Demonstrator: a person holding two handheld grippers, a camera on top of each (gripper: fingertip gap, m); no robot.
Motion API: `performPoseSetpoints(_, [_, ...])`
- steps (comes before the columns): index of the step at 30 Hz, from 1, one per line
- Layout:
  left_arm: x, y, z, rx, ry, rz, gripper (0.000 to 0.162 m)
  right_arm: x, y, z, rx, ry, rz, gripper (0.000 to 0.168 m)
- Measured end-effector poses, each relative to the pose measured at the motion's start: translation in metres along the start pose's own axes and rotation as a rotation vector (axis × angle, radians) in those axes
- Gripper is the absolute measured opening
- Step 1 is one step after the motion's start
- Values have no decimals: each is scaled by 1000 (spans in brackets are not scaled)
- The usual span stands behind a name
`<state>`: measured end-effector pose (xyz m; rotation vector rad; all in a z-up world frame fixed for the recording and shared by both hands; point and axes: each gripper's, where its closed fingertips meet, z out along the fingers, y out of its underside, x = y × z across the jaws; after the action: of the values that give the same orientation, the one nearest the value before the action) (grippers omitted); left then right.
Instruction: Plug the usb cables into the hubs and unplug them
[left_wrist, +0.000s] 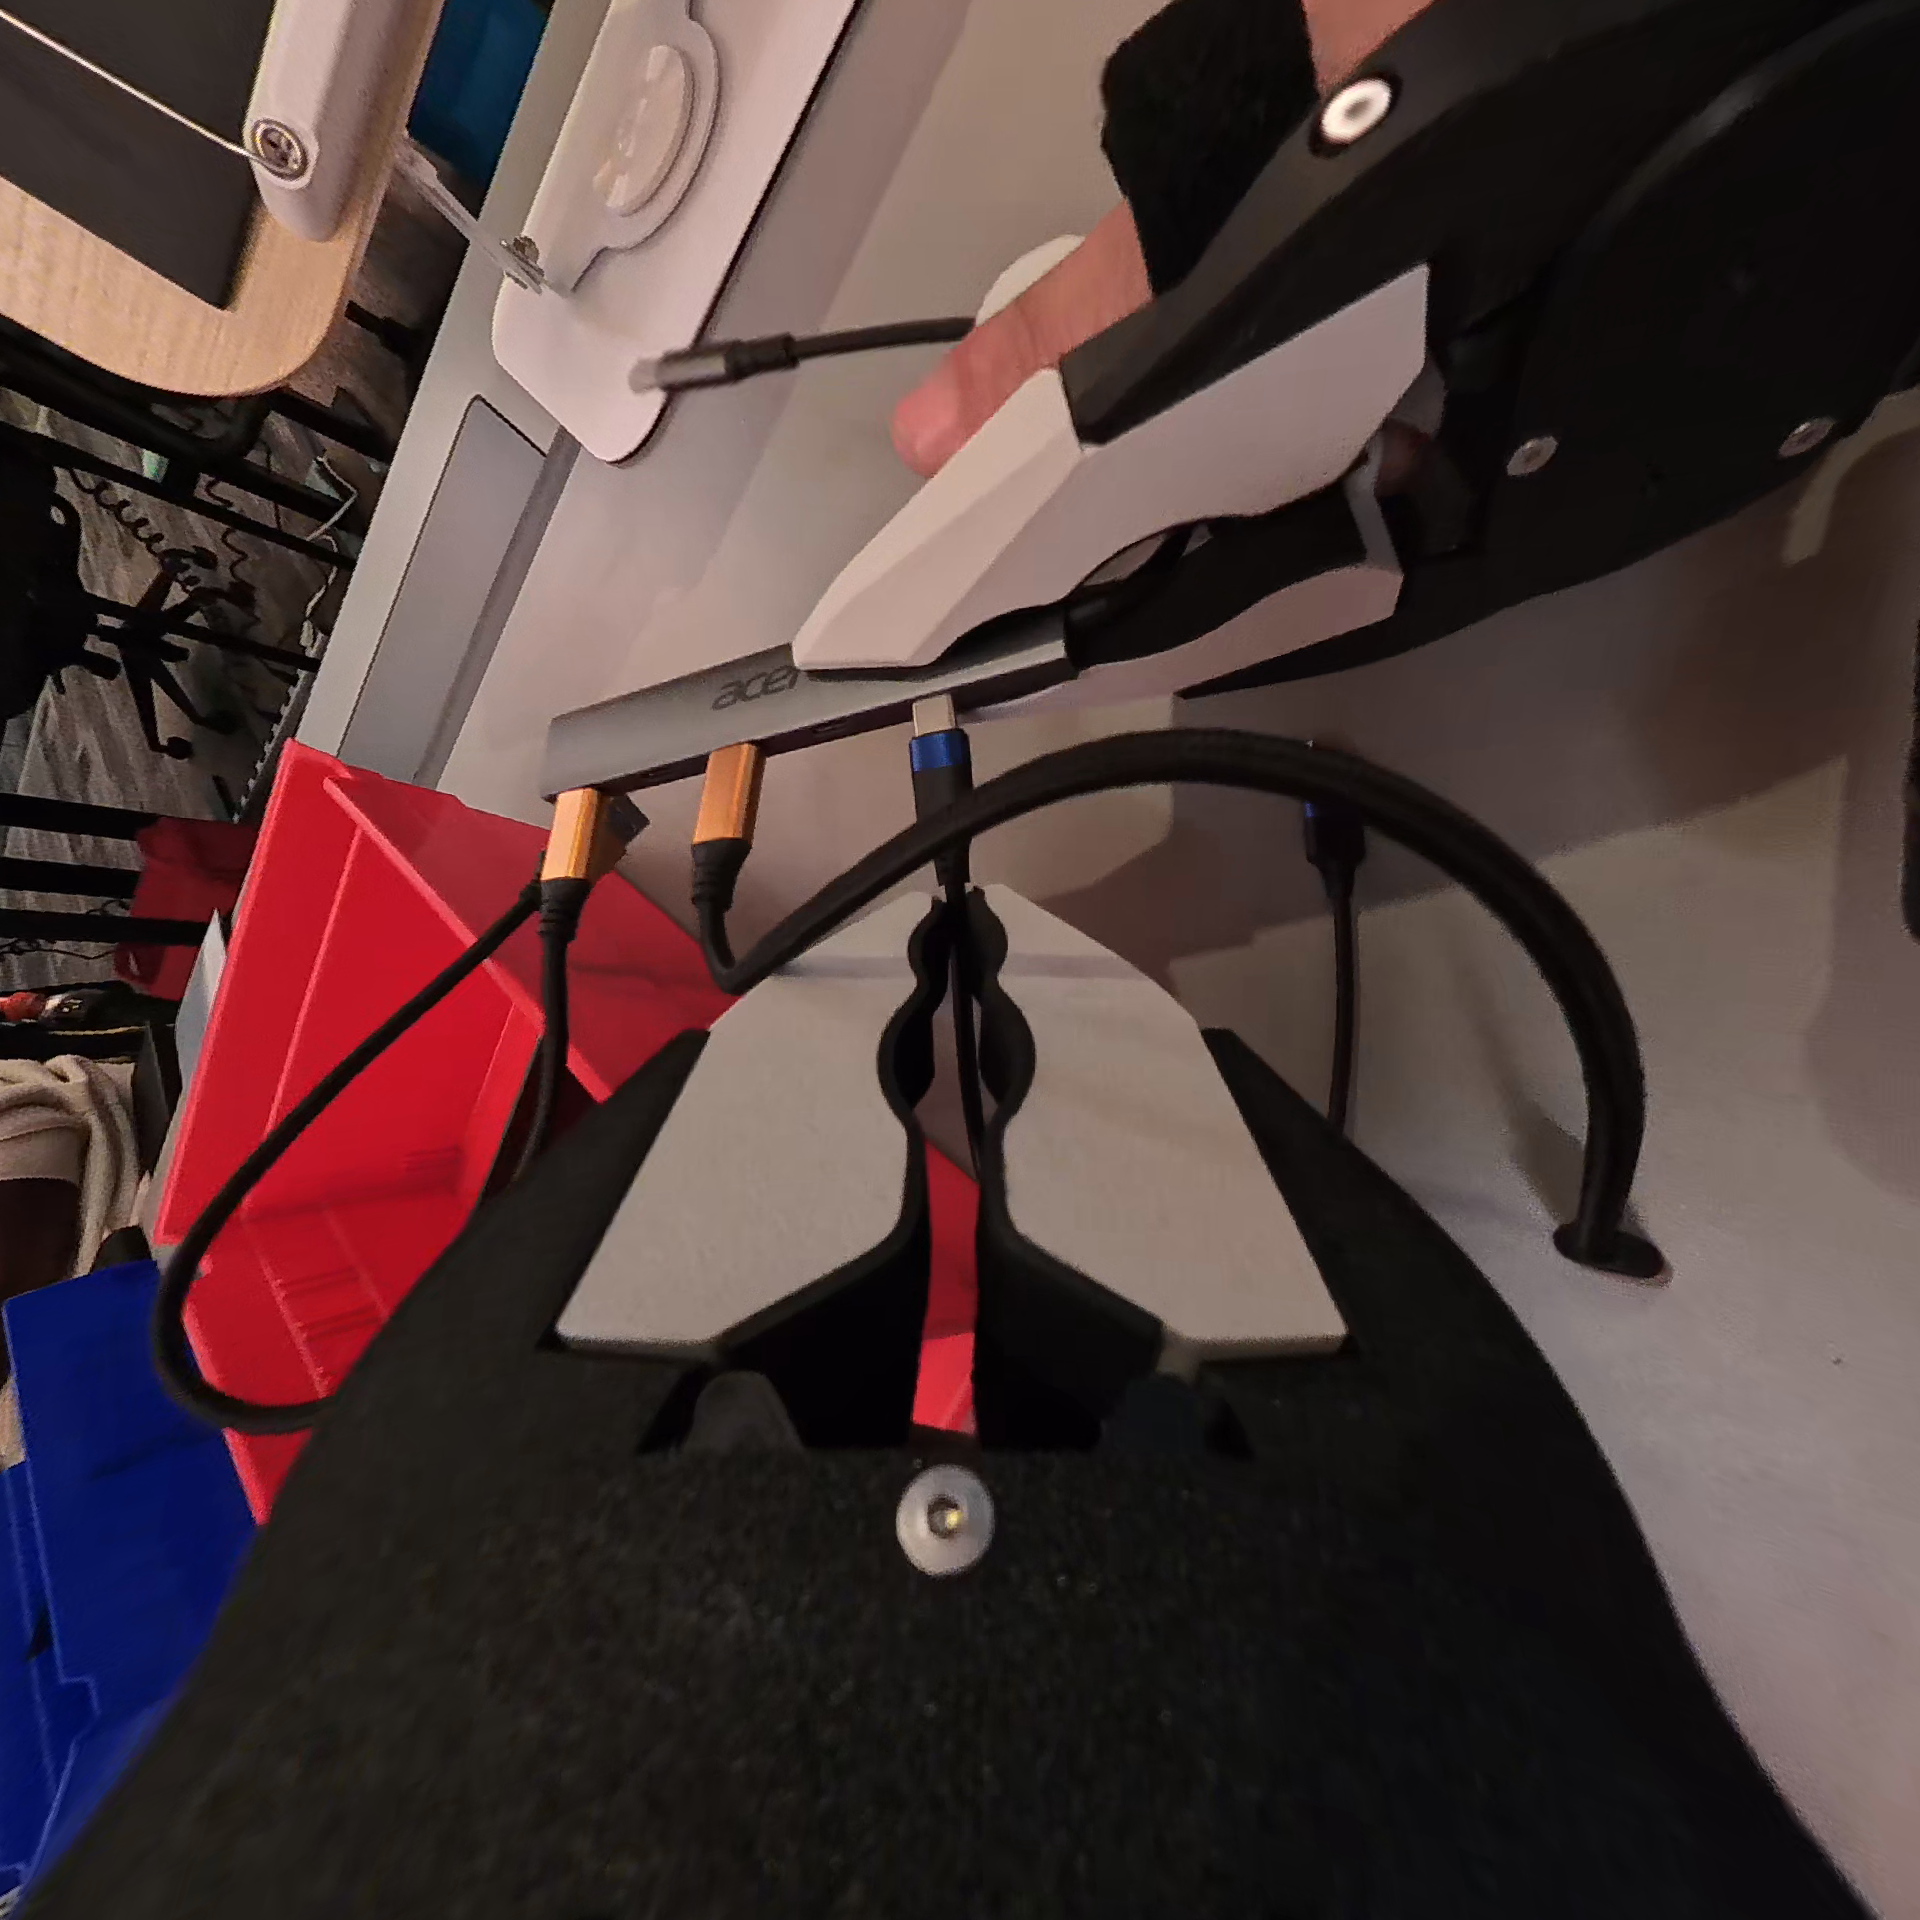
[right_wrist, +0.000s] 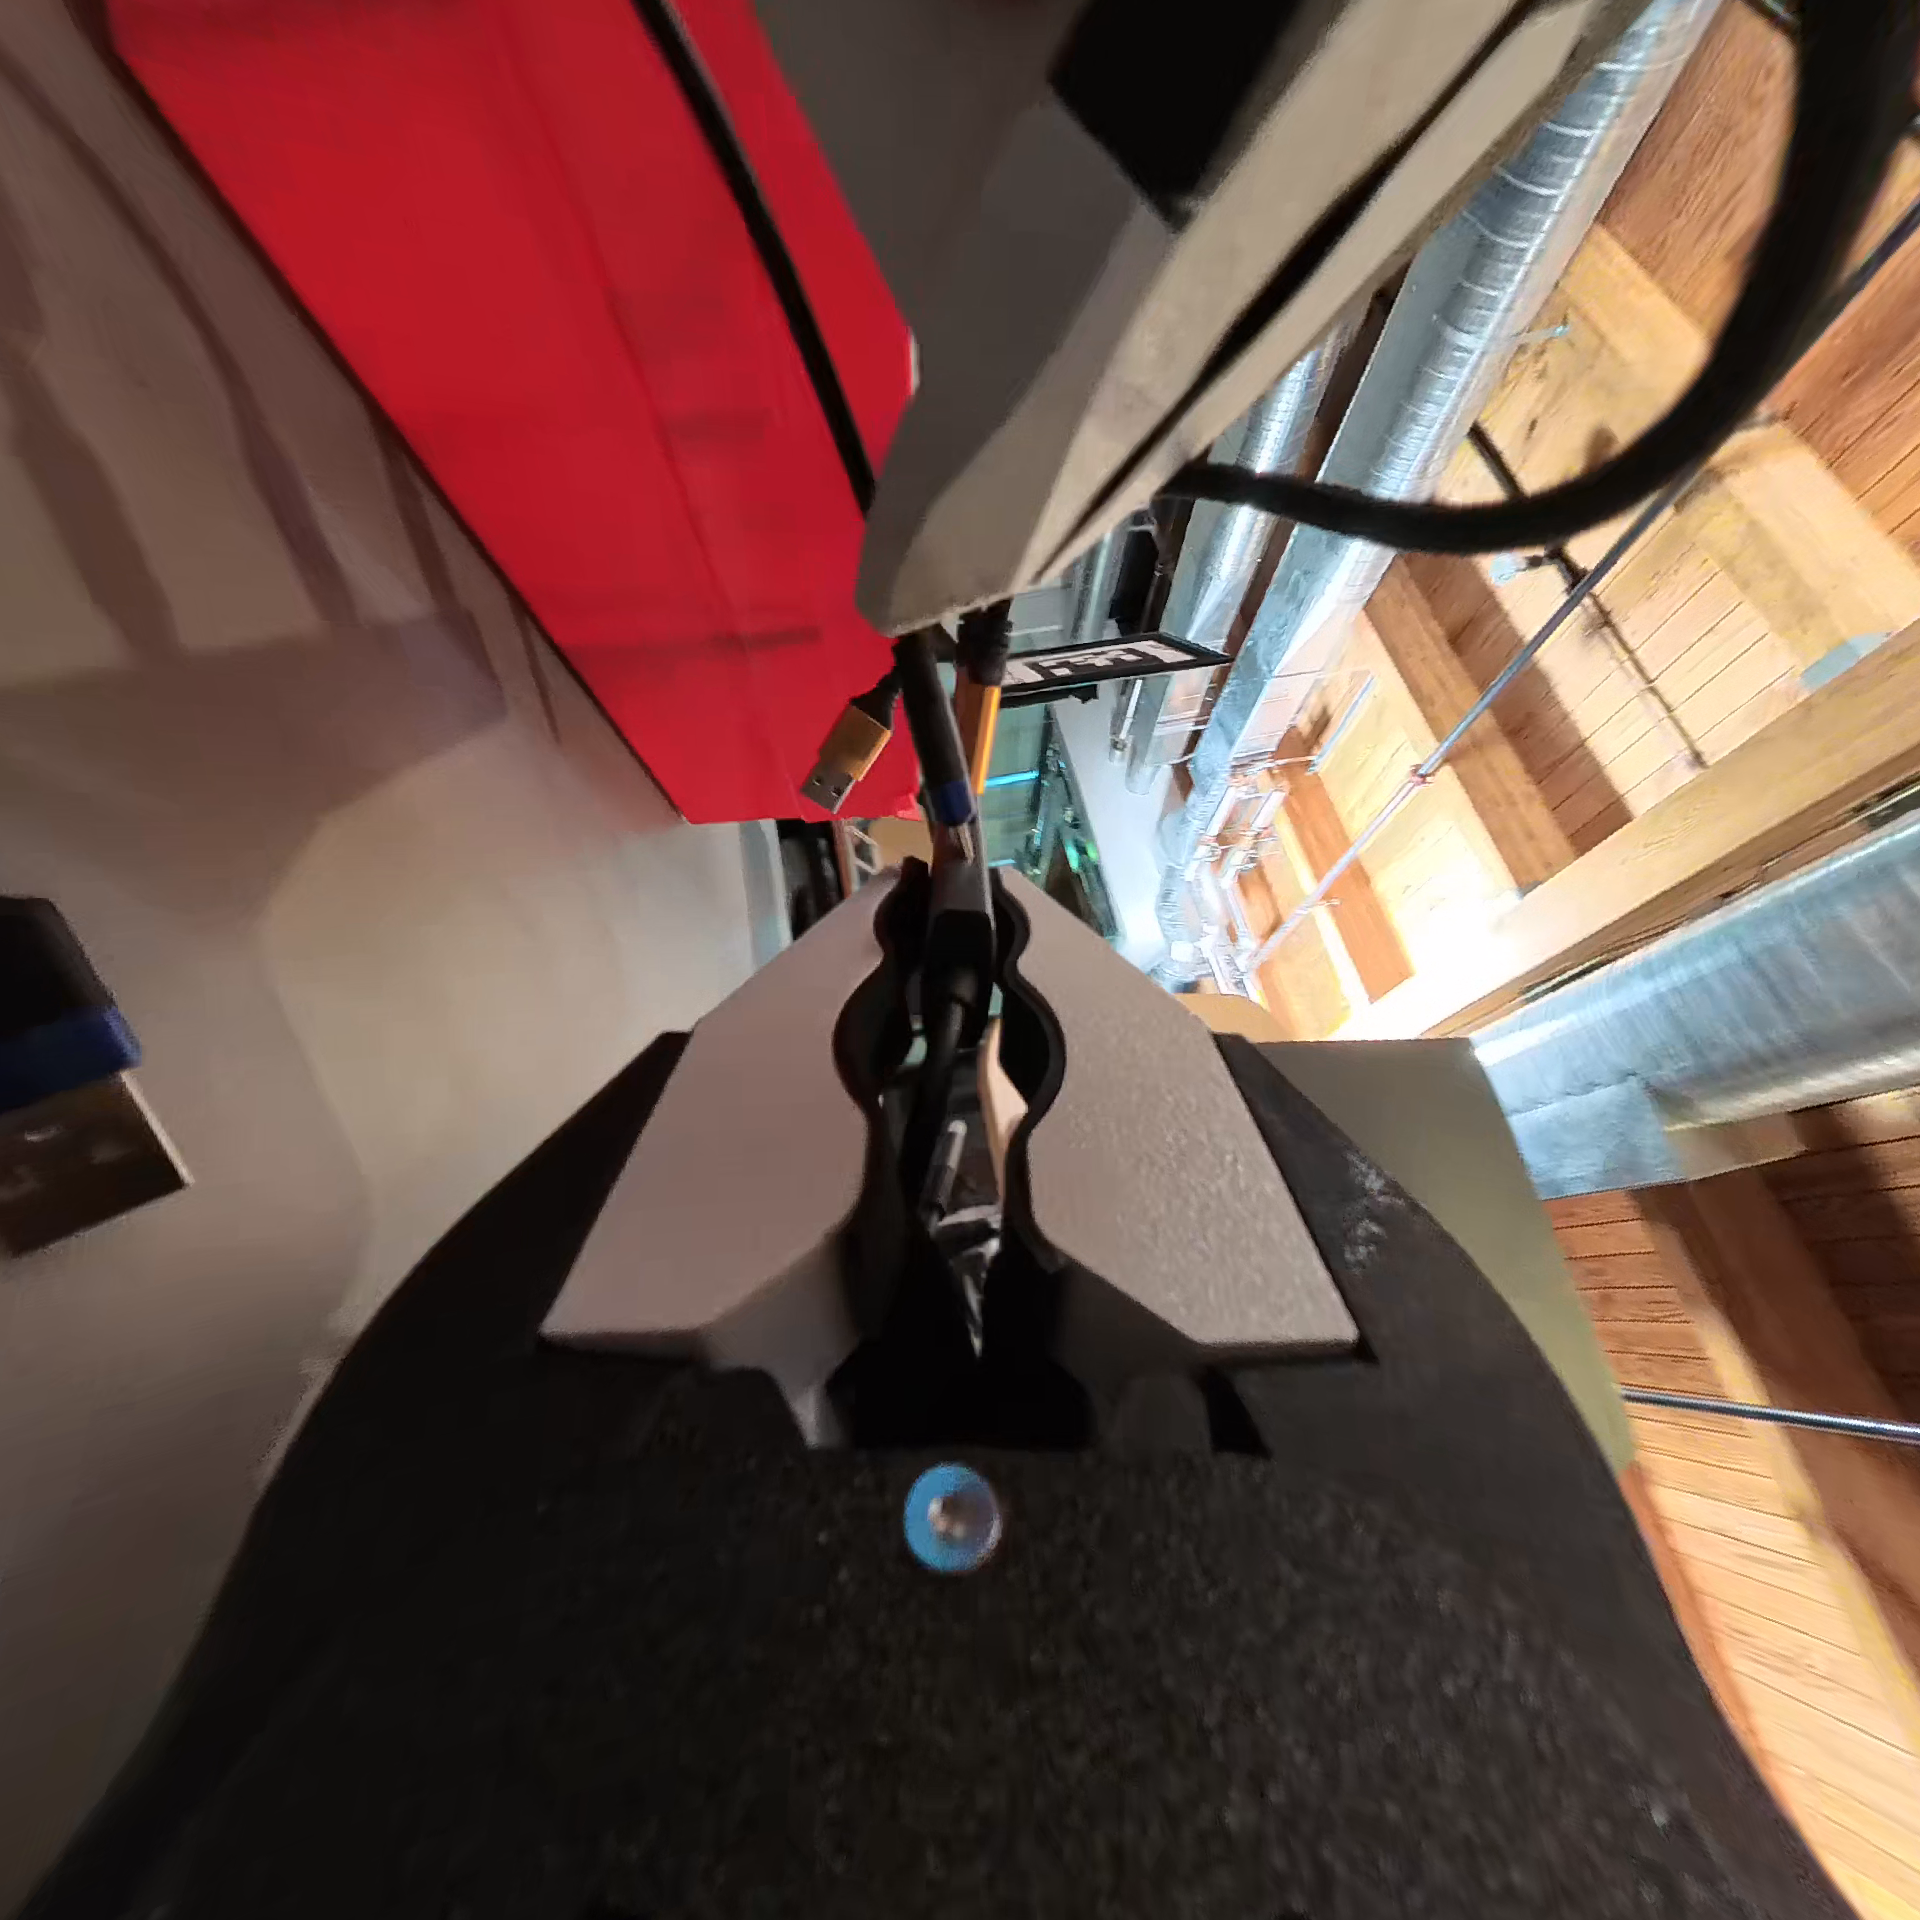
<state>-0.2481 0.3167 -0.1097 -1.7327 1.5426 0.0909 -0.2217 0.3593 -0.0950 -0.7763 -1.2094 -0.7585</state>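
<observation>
Left tongs (left_wrist: 954, 914) pinch the blue-collared cable (left_wrist: 940, 790); right tongs (left_wrist: 831, 649) clamp the grey hub (left_wrist: 675, 717) (lifted off the counter (left_wrist: 1558, 987)) | Risk: opposing pulls could bend the plug.

Hub (left_wrist: 748, 717) above the bin (left_wrist: 395, 1039) (three plugs (left_wrist: 727, 795) in its side).

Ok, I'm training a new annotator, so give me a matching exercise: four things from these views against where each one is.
Things:
1 grey hub
2 blue-collared plug's cable
3 red bin
4 silver-tipped plug

Places:
a pinched in the left gripper
b clamped in the right gripper
c left of the left gripper, below the hub
d loose, beside a bare finger

Pairs: 1-b; 2-a; 3-c; 4-d
</observation>
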Motion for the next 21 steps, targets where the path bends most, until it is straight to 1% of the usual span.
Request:
performPoseSetpoints(3, [-2, -5, -3, 45, 20, -77, 3, -1, 1, 1, -17, -3, -25, 8])
performPoseSetpoints(5, [-3, -11, -6, 95, 52, -150, 3, -2, 2, 1, -20, -9, -1, 8])
performPoseSetpoints(9, [-3, -16, -6, 136, 50, -176, 3, 3, 4, 0, -28, -1, 74, 7])
performPoseSetpoints(14, [-3, -36, -13, 311, 53, -250, 2, 1, 3, -4, 5, -41, 173, 8])
performPoseSetpoints(21, [-4, -30, 2, 316, -55, -259, 3, 3, 16, 0, -53, -30, 229, 8])
